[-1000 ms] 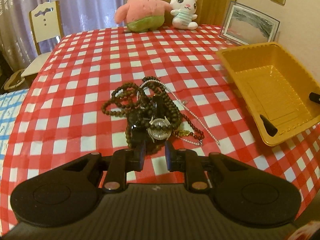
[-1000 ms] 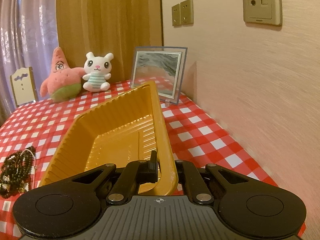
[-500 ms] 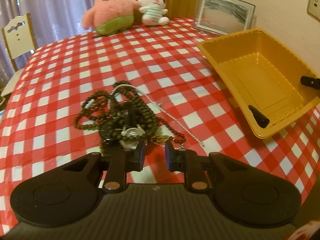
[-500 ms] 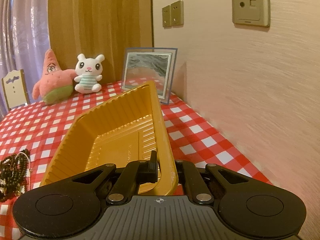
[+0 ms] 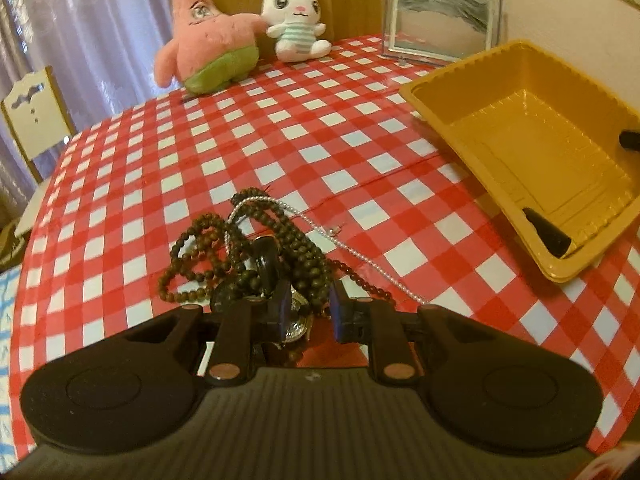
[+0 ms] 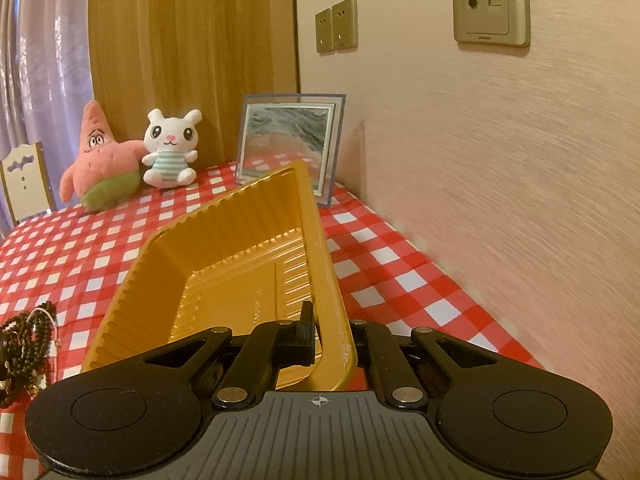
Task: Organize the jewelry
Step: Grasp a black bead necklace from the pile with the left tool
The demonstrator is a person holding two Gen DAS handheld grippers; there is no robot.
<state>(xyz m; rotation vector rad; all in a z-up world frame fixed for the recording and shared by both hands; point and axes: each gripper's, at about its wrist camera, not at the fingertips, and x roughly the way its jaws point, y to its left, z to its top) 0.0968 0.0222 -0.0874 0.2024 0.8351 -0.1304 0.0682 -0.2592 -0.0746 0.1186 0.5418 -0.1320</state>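
Note:
A tangled jewelry pile lies on the red-checked tablecloth: dark wooden bead strands, a thin white bead chain and a silver-faced watch. My left gripper hangs over the pile's near edge, its jaws a narrow gap apart. The watch and some beads show in that gap, and the pads press on nothing. My right gripper is shut on the right wall of the yellow tray, one finger inside and the other hidden behind the wall. The tray holds no jewelry. The pile lies left of it.
A pink starfish plush, a white bunny plush and a framed picture stand at the table's back. A wall runs close along the right. A white chair stands at the left. A dark wedge leans in the tray's near corner.
My left gripper has rolled and come closer to the pile, which now sits between its tips instead of ahead of them. The right gripper keeps its hold on the tray.

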